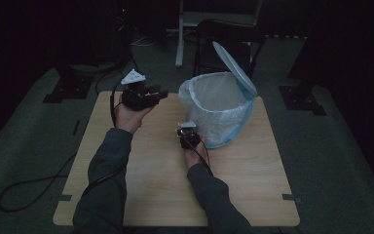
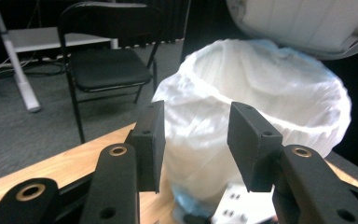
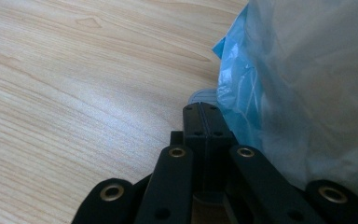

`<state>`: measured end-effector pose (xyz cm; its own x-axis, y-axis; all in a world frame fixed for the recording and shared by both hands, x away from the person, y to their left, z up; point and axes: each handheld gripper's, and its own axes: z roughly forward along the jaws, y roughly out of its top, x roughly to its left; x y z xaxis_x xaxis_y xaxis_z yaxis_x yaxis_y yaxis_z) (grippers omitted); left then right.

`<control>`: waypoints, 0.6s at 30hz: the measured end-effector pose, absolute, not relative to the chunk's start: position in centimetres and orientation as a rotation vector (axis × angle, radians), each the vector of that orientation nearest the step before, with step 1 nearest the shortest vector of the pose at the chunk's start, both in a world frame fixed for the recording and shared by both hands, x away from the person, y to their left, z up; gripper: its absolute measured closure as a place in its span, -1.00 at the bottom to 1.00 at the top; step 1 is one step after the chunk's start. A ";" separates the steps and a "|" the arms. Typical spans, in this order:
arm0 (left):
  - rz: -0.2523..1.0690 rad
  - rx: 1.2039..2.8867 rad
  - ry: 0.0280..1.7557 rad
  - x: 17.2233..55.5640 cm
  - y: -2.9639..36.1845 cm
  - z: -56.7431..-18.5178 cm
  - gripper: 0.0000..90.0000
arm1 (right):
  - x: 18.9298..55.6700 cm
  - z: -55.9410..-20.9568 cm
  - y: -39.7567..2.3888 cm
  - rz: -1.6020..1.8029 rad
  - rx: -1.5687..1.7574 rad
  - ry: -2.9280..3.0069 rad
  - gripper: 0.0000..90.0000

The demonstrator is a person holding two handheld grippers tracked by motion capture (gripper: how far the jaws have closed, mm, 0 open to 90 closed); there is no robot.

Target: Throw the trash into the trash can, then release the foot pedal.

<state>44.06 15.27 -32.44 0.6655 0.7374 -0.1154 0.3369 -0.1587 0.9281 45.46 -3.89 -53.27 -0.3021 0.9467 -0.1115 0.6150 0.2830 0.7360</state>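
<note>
Right gripper (image 3: 203,116) jaws pressed together beside the blue bin (image 3: 242,93); left gripper (image 2: 196,135) spread before its white liner (image 2: 261,84).

In the left gripper view the bin's raised lid (image 2: 303,25) is cut off by the top edge, and a pale, blurred object (image 2: 242,205) low between the jaws is too soft to identify. In the right gripper view the bin's liner (image 3: 307,88) runs off the top and right edges, and a small grey tab (image 3: 203,96) peeks past the closed jaws, mostly hidden. In the high view, the folding chair (image 1: 224,36) sits partly behind the lid in darkness.
</note>
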 end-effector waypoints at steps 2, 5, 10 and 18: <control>0.455 1.762 0.872 43.8 15.7 -32.9 0.28 | 45.5 -53.3 -3.9 0.795 1.391 2.014 1.00; 0.465 1.763 0.885 43.4 16.3 -33.6 0.28 | 45.5 -53.3 -3.9 0.791 1.392 2.015 1.00; 0.464 1.772 0.911 42.9 17.0 -35.0 0.28 | 45.4 -53.3 -3.9 0.791 1.393 2.014 1.00; 0.461 1.791 0.976 41.8 18.6 -38.1 0.26 | 45.4 -53.3 -3.9 0.790 1.389 2.011 1.00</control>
<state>41.78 18.61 -38.15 0.6007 0.7900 -0.1222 0.4072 -0.1708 0.8972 45.42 -3.90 -53.28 -0.3020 0.9459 -0.1186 0.6122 0.2879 0.7364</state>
